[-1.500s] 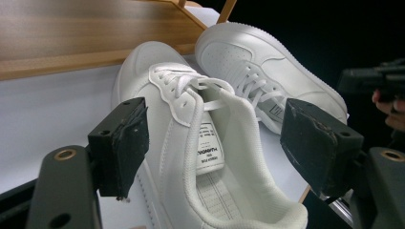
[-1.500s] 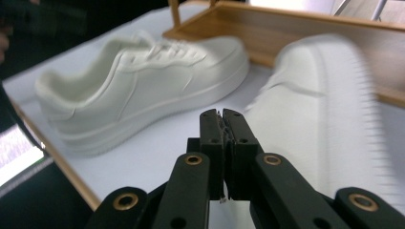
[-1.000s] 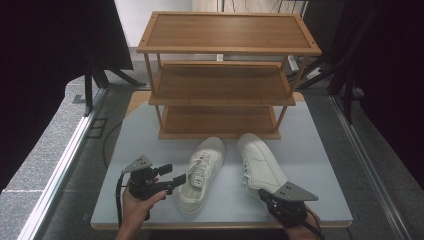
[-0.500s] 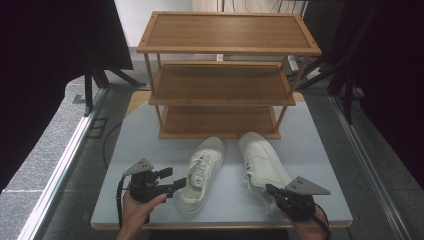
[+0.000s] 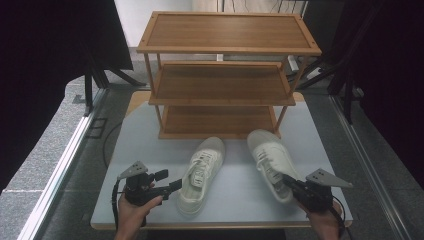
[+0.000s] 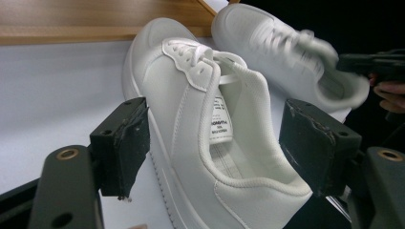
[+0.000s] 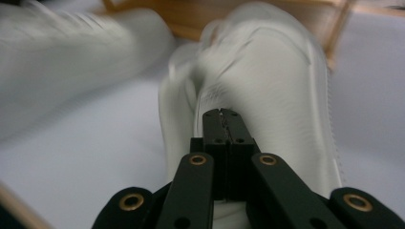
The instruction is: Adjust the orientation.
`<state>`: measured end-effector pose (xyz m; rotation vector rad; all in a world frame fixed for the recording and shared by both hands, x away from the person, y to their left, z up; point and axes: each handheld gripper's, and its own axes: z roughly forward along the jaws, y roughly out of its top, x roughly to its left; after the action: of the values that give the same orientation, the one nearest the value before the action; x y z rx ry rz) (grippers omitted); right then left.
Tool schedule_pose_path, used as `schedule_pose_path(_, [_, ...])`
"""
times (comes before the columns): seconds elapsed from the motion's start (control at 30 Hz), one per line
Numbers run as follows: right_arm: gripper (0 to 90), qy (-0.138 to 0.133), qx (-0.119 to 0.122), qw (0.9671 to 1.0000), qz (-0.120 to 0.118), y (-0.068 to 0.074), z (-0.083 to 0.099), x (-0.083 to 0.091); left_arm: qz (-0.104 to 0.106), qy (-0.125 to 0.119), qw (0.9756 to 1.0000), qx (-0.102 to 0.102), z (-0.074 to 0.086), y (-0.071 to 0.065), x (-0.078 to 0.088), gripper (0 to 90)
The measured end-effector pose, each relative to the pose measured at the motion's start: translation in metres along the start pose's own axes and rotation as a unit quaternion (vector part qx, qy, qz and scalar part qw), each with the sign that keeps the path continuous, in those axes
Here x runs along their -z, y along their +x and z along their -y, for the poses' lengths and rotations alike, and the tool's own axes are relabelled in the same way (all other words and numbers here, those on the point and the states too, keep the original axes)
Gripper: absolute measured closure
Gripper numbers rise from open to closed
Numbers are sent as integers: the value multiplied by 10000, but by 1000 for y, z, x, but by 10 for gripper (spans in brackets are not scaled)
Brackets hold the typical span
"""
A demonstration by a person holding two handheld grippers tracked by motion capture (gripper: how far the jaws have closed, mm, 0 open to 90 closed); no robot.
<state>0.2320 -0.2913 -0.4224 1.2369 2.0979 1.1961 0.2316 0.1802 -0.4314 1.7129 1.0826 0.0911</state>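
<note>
Pale grey table (image 5: 150,150) with a three-shelf wooden rack (image 5: 227,75) at its far side. Two white sneakers in front of rack. Left gripper (image 5: 172,185) spread wide around heel of left sneaker (image 5: 200,172). Right gripper (image 5: 290,184) pinched tight on heel edge of right sneaker (image 5: 270,160); that view blurred.

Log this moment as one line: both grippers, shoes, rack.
left gripper: open, straddling left shoe heel | right gripper: shut at right shoe heel | rack: shelves bare
</note>
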Motion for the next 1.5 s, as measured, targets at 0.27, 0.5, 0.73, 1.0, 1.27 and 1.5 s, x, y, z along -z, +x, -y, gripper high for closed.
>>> schedule_pose_path(0.27, [860, -206, -594, 9972, 410, -37, 9, 3, -28, 92, 10000, -10, 4, -2, -3, 260])
schedule_pose_path(0.5, [801, 10, -398, 9966, 726, -38, 9, 2, -28, 139, 9999, 27, 5, 1, -3, 267])
schedule_pose_path(0.73, [791, -207, 17, 9996, 178, -2, -6, 1, 11, 139, 9999, -1, 4, 0, -3, 268])
schedule_pose_path(1.0, [828, 119, -134, 9998, -117, 0, 5, -12, 29, 206, 9998, 14, 5, 1, -6, 268])
schedule_pose_path(1.27, [900, 42, -214, 9998, 12, -11, 14, 5, 128, 256, 9996, -13, 1, 2, -13, 269])
schedule_pose_path(1.5, [900, -22, -450, 9989, 135, -26, 20, 14, 218, 163, 9996, 18, -4, 7, -13, 277])
